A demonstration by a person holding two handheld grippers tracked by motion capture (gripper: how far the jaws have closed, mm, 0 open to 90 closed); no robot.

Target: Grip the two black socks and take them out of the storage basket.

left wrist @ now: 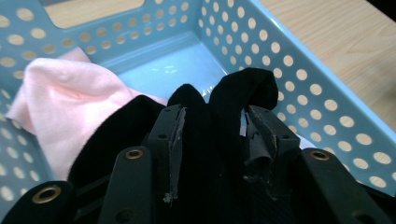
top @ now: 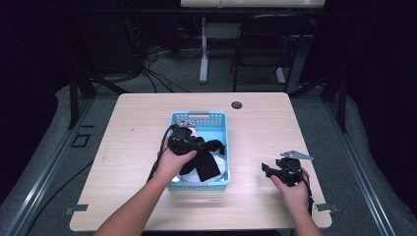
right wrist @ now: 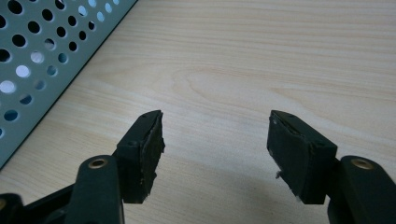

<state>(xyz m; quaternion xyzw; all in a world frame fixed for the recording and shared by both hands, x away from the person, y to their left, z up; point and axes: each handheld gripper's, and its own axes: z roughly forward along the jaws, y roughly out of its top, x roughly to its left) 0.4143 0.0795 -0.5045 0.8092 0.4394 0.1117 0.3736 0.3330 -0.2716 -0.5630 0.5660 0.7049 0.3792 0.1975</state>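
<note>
A light blue perforated basket (top: 216, 120) stands at the middle of the wooden table. My left gripper (top: 202, 144) hangs over it, shut on a black cloth (top: 205, 162) that droops into the basket. In the left gripper view the black cloth (left wrist: 240, 91) is pinched between the jaws of my left gripper (left wrist: 212, 128), above a pale pink cloth (left wrist: 70, 102) in the basket (left wrist: 299, 79). A white cloth (top: 222, 164) lies under the black one. My right gripper (top: 266, 168) sits low over bare table to the basket's right; in its own view my right gripper (right wrist: 215, 135) is open and holds nothing.
The basket wall (right wrist: 42, 56) stands close on the left in the right gripper view. A round cable hole (top: 236, 105) sits near the table's far edge. A black chair (top: 268, 44) and cables lie on the floor beyond the table (top: 133, 128).
</note>
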